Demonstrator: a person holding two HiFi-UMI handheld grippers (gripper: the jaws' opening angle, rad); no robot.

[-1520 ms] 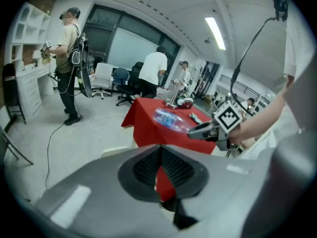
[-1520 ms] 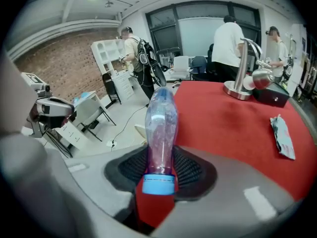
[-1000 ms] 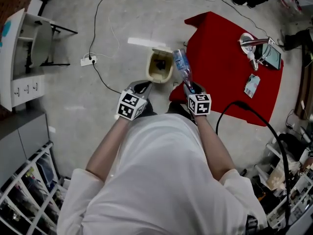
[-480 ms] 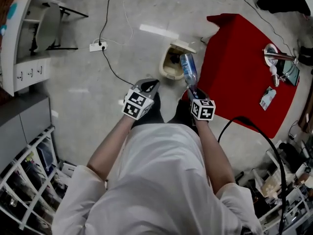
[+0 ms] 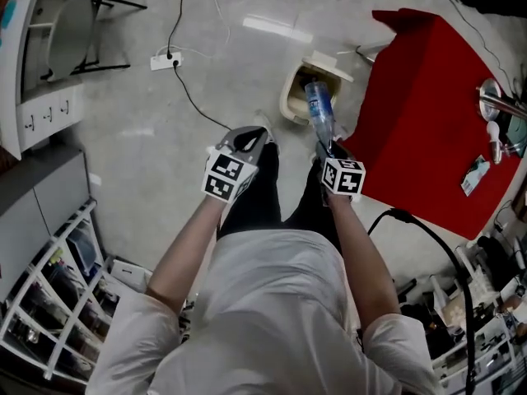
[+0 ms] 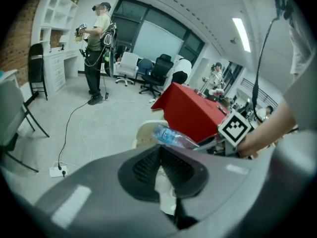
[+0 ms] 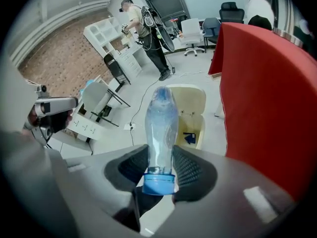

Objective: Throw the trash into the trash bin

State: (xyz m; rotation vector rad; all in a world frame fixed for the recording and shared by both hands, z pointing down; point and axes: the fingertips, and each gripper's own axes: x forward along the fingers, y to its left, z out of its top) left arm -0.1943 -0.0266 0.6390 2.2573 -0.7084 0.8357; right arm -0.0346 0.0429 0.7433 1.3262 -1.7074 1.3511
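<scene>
A cream trash bin (image 5: 295,97) stands on the grey floor beside a red-covered table (image 5: 428,113). My right gripper (image 5: 328,148) is shut on the neck of a clear plastic bottle (image 5: 319,115). The bottle's blue cap faces the camera in the right gripper view and its body (image 7: 160,128) points at the bin (image 7: 193,114). My left gripper (image 5: 247,141) hangs left of the bin, shut on a crumpled white piece of paper (image 6: 163,182). In the left gripper view the bottle (image 6: 173,137) crosses in front of the bin (image 6: 146,133).
A power strip (image 5: 166,60) with a black cable lies on the floor to the left. A white desk and chair (image 5: 49,48) stand at far left, a wire rack (image 5: 49,303) at lower left. A thick black cable (image 5: 436,237) arcs at right. Other people stand farther back.
Both grippers have sunk toward the floor and come closer to the bin. The bottle's far end now lies over the bin's opening in the head view.
</scene>
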